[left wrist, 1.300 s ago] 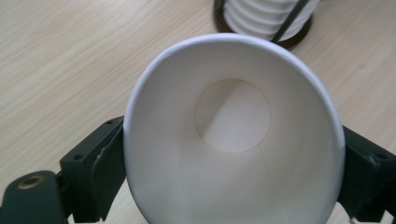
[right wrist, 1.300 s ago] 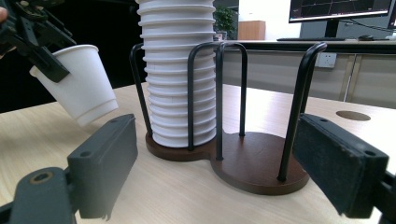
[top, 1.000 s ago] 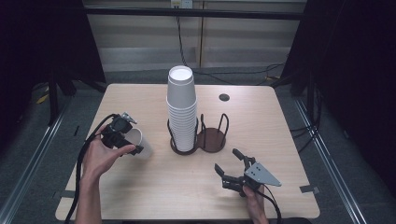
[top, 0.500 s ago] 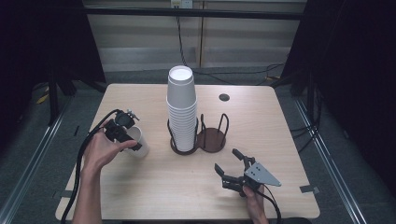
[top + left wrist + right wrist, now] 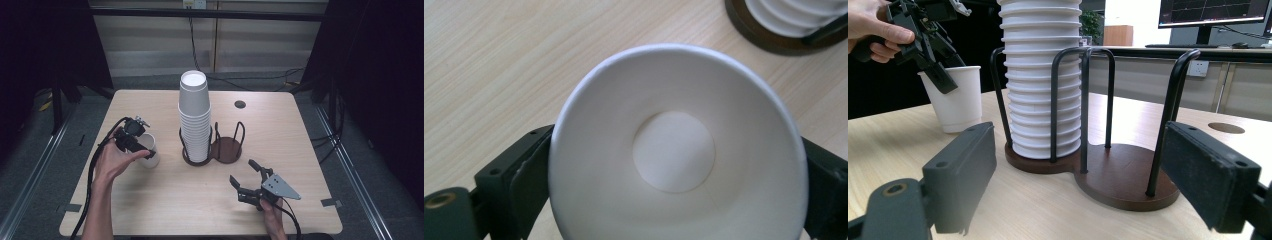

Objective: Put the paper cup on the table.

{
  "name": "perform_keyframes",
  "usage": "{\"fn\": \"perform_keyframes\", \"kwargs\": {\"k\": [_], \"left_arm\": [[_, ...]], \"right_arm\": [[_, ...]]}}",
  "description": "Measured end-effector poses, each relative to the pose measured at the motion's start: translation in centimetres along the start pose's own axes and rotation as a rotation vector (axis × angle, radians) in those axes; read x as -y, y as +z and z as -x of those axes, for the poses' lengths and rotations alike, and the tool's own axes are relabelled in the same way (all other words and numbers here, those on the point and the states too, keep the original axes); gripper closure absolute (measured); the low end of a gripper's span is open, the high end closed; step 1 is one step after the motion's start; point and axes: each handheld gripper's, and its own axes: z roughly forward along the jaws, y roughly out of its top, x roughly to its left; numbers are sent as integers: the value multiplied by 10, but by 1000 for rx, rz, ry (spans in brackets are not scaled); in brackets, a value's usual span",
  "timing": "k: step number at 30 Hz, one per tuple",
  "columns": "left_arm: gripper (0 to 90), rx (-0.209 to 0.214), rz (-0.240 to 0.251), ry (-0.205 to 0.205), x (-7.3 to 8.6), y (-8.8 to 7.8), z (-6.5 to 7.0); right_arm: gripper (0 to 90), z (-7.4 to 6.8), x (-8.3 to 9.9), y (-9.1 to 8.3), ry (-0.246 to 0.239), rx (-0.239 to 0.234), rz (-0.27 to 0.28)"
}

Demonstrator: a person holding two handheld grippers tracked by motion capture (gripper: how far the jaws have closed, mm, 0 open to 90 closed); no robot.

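Note:
A white paper cup (image 5: 151, 159) stands on the table left of the cup holder, and my left gripper (image 5: 144, 148) comes down over it from above. In the left gripper view I look straight into the cup (image 5: 674, 150), with a black jaw pressed against each side of its rim. A tall stack of white cups (image 5: 194, 115) sits in the left ring of a dark wooden holder (image 5: 227, 150); the right ring is empty. My right gripper (image 5: 243, 171) rests open near the front edge, pointing at the holder (image 5: 1123, 175) and the stack (image 5: 1040, 75).
The light wooden table (image 5: 290, 130) has a round cable hole (image 5: 240, 104) at the back right. Tape marks (image 5: 330, 202) sit near its front corners. Black cables trail from both grippers off the front edge.
My left gripper and the cup have shifted slightly right, toward the holder. The right gripper has stayed put.

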Motion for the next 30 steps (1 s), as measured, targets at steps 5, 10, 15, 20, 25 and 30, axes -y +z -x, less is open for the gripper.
{"fn": "perform_keyframes", "kwargs": {"k": [5,10,15,20,25,30], "left_arm": [[54,26,10,7,2,3,-1],[50,31,1,35,1,6,2],[43,46,9,27,5,13,4],[45,45,53,38,10,15,3],[46,17,100,41,17,18,4],[48,-10,146,24,25,21,5]], "right_arm": [[143,0,0,0,1,1,-1],[143,0,0,0,0,1,0],[143,0,0,0,0,-1,-1],[144,0,0,0,0,-2,-2],[144,0,0,0,1,-2,-2],[143,0,0,1,3,-1,-7]]}}
